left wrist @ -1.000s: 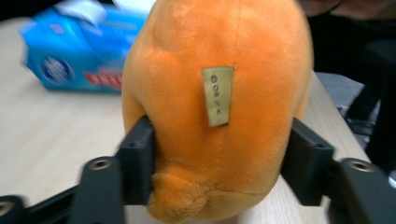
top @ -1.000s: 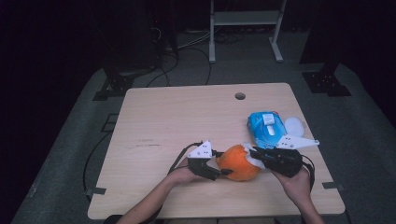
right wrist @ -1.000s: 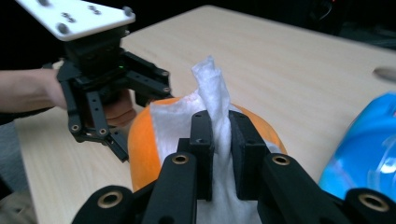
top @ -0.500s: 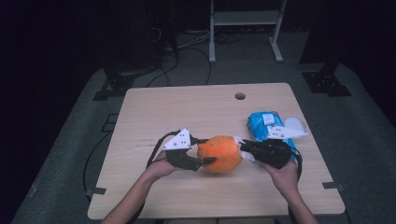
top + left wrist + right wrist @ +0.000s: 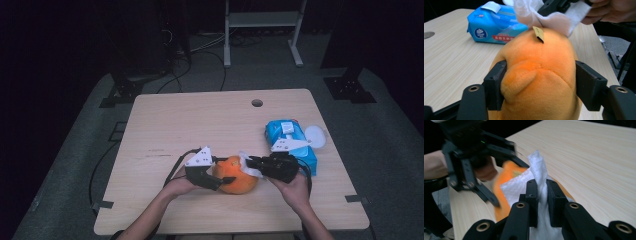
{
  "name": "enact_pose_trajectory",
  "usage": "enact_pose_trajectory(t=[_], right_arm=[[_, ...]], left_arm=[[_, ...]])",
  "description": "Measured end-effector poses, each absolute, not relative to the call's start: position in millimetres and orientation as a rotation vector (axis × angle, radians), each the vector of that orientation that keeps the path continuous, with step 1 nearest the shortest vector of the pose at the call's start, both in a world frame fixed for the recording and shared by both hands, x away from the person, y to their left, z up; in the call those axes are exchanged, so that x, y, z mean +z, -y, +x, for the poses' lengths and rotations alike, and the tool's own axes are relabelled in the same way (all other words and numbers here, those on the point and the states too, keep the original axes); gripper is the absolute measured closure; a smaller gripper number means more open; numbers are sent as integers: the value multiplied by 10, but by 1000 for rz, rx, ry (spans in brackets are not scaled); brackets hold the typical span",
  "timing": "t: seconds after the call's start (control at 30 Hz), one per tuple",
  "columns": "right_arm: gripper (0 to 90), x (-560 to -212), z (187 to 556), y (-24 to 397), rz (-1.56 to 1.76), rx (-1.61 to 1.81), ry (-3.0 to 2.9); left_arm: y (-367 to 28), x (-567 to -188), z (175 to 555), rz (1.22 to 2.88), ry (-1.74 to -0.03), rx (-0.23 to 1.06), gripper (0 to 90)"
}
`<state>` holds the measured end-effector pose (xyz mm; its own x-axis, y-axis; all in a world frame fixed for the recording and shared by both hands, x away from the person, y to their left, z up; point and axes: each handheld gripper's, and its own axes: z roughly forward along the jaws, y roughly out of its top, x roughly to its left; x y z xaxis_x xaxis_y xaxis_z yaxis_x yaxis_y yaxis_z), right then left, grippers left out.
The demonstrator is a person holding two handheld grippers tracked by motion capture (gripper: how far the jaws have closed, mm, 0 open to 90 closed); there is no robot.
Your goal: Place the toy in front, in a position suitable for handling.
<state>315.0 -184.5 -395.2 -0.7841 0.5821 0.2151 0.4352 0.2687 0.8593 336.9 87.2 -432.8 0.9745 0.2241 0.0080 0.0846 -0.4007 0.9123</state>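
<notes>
The plush toy (image 5: 235,175) lay on the bench (image 5: 200,120) near its front edge, between the left gripper (image 5: 216,172) on its left and the right gripper (image 5: 252,165) on its right. A wipe (image 5: 554,17) rested on the toy's top, seemingly touching it. The wipes pack (image 5: 290,145) lay behind the right gripper, toward the bench's right edge.
</notes>
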Motion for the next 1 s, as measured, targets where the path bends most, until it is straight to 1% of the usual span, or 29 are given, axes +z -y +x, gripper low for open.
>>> enact_pose_trajectory(t=[0.1,0.2,0.3,0.4,0.43,0.5,0.57,0.63,0.87,1.0], right_arm=[[799,-3906,3129,1707,908,1535,-2391],[799,-3916,3146,1715,904,1524,-2400],[799,-3994,3177,1811,943,1490,-2401],[799,-4107,3212,1952,1019,1497,-2392],[799,-4129,3220,1988,1035,1492,-2385],[799,-4141,3234,2041,1056,1485,-2379],[799,-4117,3214,2040,1052,1467,-2382],[799,-4047,3171,2000,1019,1478,-2365],[797,-3818,3073,1713,858,1527,-2369],[799,-3886,3112,1694,875,1475,-2392]], left_arm=[[-864,-4343,3363,1984,-218,163,316],[-912,-4359,3376,1967,-234,150,304],[-965,-4367,3430,1926,-265,107,252],[-980,-4363,3461,1922,-288,98,179],[-979,-4372,3471,1925,-292,90,167],[-973,-4392,3465,1930,-290,91,177],[-957,-4394,3439,1946,-278,107,245],[-934,-4384,3426,1948,-296,117,277],[-834,-4329,3361,1965,-283,156,278],[-841,-4332,3368,1967,-276,145,237]])
